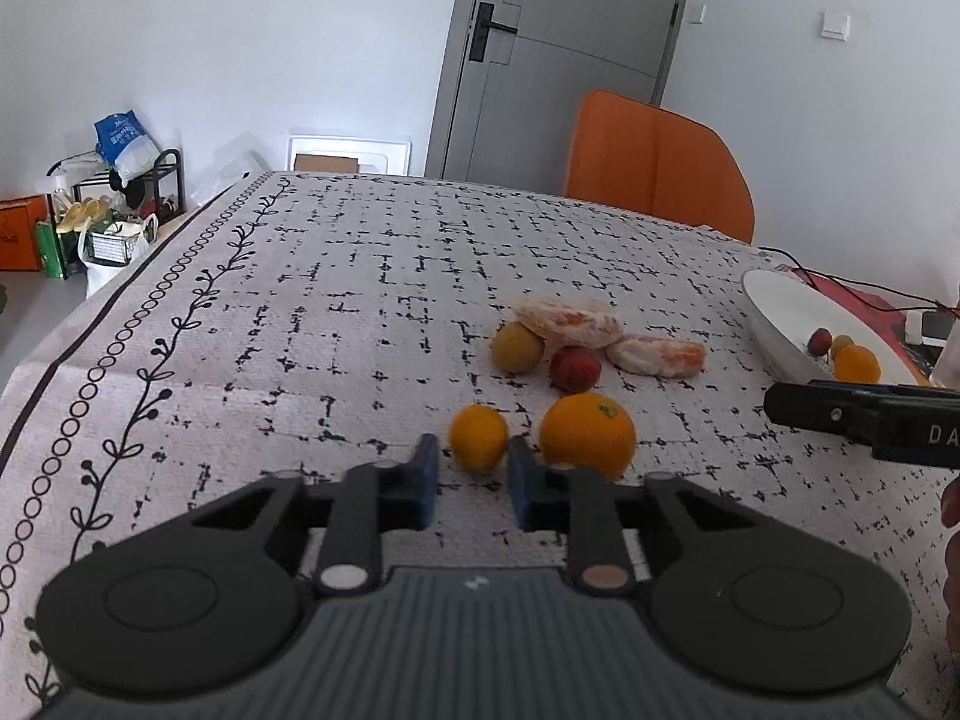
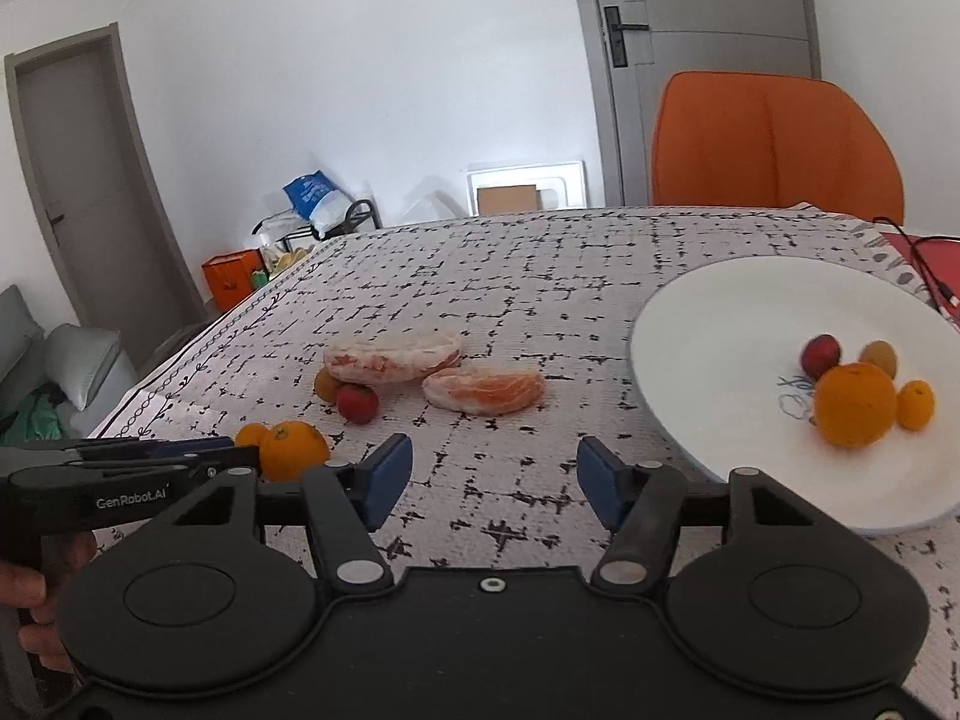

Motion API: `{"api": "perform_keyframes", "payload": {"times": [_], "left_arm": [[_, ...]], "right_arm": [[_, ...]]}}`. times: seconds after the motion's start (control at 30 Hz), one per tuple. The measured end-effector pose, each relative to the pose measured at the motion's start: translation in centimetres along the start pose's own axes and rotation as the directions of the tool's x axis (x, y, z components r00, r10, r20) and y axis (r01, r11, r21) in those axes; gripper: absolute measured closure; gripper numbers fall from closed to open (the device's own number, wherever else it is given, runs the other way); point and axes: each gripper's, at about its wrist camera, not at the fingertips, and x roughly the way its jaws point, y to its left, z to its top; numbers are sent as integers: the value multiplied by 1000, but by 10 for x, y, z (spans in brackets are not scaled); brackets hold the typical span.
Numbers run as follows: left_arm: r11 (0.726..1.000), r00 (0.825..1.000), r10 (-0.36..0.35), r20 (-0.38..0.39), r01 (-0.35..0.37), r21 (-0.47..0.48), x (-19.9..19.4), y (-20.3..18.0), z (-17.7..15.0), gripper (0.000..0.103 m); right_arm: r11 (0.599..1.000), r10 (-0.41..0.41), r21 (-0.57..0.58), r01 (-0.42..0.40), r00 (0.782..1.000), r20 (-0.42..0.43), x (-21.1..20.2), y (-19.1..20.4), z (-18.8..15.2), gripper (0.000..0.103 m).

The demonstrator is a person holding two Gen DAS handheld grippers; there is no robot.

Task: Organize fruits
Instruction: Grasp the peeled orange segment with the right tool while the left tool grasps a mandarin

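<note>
Since the sorting ends on a dish, the cloth comes first: a white tablecloth with a broken black grid print [image 1: 300,300] fills the middle of both views. A round white plate [image 2: 720,330] rests on it at the right of the right wrist view, and in the left wrist view only its rim shows at the far right edge. The plate already holds an orange, a red fruit and two small yellowish ones. The black left gripper with blue pads [image 1: 474,480] sits at the bottom centre of its own view. Its jaws are drawn narrow around a small round orange fruit [image 1: 478,437] at their very tips. The right pad touches the fruit's skin and the left one looks just beside it, so I judge this a pinch, though a light one. The matching right gripper [image 2: 495,474] stands released over bare cloth with nothing between its pads, and it is the tool nearer the plate. To the right of the pinched fruit, just beside it, lies a large round orange with a green stem scar [image 1: 588,435]. Further up the frame are two peeled citrus pieces [image 1: 567,319], a red fruit [image 1: 575,369] and a yellow-green fruit [image 1: 517,348], close together. The coming move turns on the plate lying well to the right of the left gripper, with the large orange in between. The small fruit probably has to be lifted over the large orange, or the right gripper could take the fruit nearer the plate.
</note>
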Motion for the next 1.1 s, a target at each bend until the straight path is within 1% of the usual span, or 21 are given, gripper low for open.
{"api": "perform_keyframes", "payload": {"times": [0.07, 0.23, 0.37, 0.57, 0.77, 0.87, 0.93, 1.0, 1.1], "left_arm": [[1000, 1000, -8, -1, 8, -12, 1, 4, 2, 85], [1000, 1000, 4, 2, -4, -29, 1, 12, 5, 85], [998, 1000, 19, 5, -19, -52, 1, 20, 8, 85], [997, 999, 42, 9, -41, -65, -1, 29, 10, 85], [994, 998, 58, 19, -56, -98, -3, 41, 12, 85], [992, 999, 43, 22, -40, -120, -3, 47, 12, 85], [992, 999, 41, 24, -38, -123, -3, 49, 12, 85], [991, 999, 40, 26, -36, -129, -4, 51, 12, 85], [990, 999, 37, 29, -33, -138, -4, 55, 12, 85]], "right_arm": [[1000, -1, -4, 1, 1000, -10, 6, 2, 2, 42], [1000, -9, -28, 8, 1000, -23, 19, 10, 7, 42], [998, -11, -57, 9, 1000, -29, 28, 17, 12, 42], [998, 4, -65, -7, 999, -50, 42, 22, 18, 42], [995, -37, -94, 30, 996, -76, 54, 30, 23, 41], [993, -62, -105, 53, 995, -83, 61, 35, 26, 38], [991, -82, -115, 71, 992, -93, 66, 36, 27, 33], [988, -106, -124, 94, 990, -96, 71, 38, 28, 30], [986, -120, -130, 107, 988, -96, 76, 40, 31, 25]]}}
